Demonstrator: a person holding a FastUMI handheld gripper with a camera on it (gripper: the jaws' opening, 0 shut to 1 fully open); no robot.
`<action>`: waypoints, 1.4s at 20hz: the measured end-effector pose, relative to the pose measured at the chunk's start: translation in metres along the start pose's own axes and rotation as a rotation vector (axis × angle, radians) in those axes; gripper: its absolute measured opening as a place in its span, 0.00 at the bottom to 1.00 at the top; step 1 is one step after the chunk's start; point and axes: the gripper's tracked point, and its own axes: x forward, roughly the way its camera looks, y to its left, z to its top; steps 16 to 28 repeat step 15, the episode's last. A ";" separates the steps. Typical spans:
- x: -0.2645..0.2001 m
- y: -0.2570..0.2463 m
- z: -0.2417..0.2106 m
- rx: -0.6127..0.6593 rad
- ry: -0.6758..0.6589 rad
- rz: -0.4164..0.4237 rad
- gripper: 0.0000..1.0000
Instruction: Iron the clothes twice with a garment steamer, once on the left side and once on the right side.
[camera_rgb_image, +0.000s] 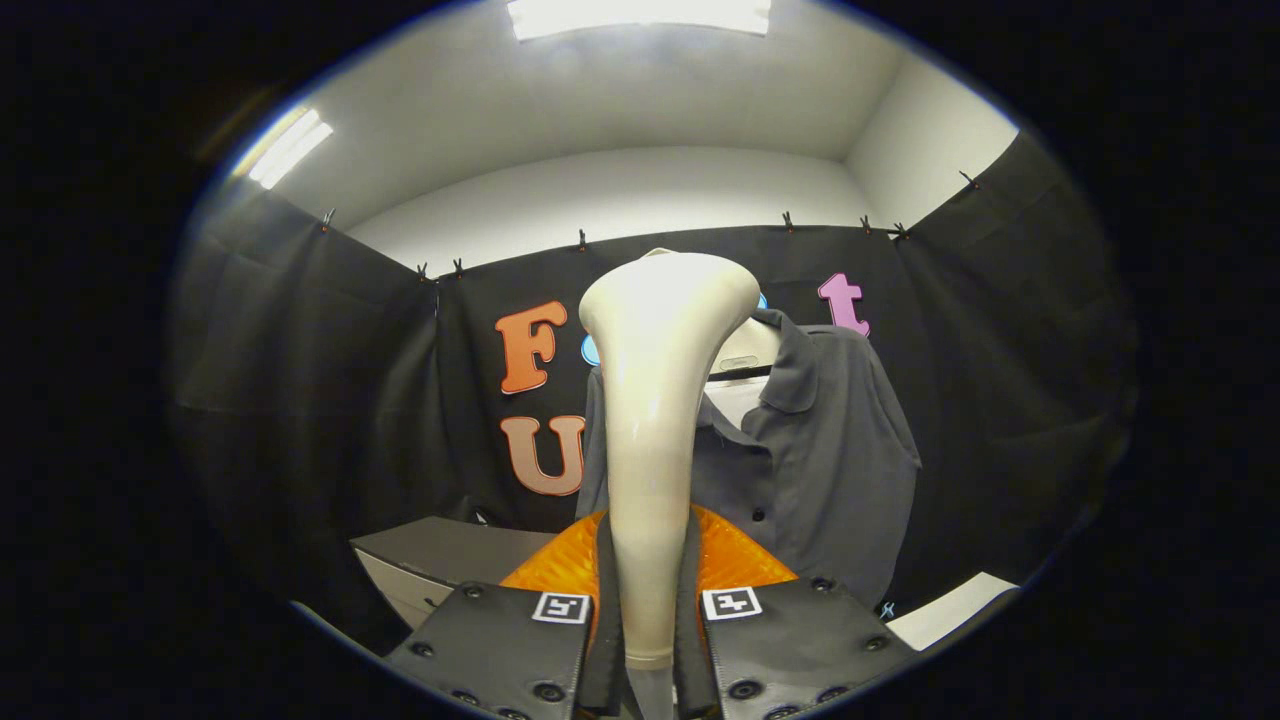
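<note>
The black cloth wall (330, 400) hangs in soft matte folds around the booth, pinned along its top edge by small dark clips (582, 240), with a smooth pale wall and ceiling (620, 110) above it and two bright light panels (640, 15) set into that ceiling.

Beyond the fingers hangs a dark grey shirt (820, 450), a soft woven garment with a folded collar, short sleeves and a row of small dark buttons down its front. It sits on a pale hanger or form (748, 355) at the neck; a small tag shows there, too small to read.

To the left, lower down, a flat grey desk (440, 550) with a lighter front edge stands near the wall, and a white flat surface (950, 610) shows low on the right.

The garment steamer (655, 400) rises upright from between the fingers: glossy cream plastic, a slim tapering handle that flares into a wide, rounded head at the top, in front of the shirt's left half as seen here. Behind its lower handle sits a translucent orange, ridged, fan-shaped part (740, 555).

The tool (645, 640) is closed on the steamer's handle, both fingers pressing its sides. Each finger carries a flat plate with rivets and a small square black-and-white marker (731, 603).
</note>
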 end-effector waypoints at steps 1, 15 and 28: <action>-0.001 -0.001 0.002 -0.001 -0.004 -0.001 0.27; -0.015 0.000 0.013 -0.016 -0.018 0.004 0.27; -0.015 0.000 0.013 -0.016 -0.018 0.004 0.27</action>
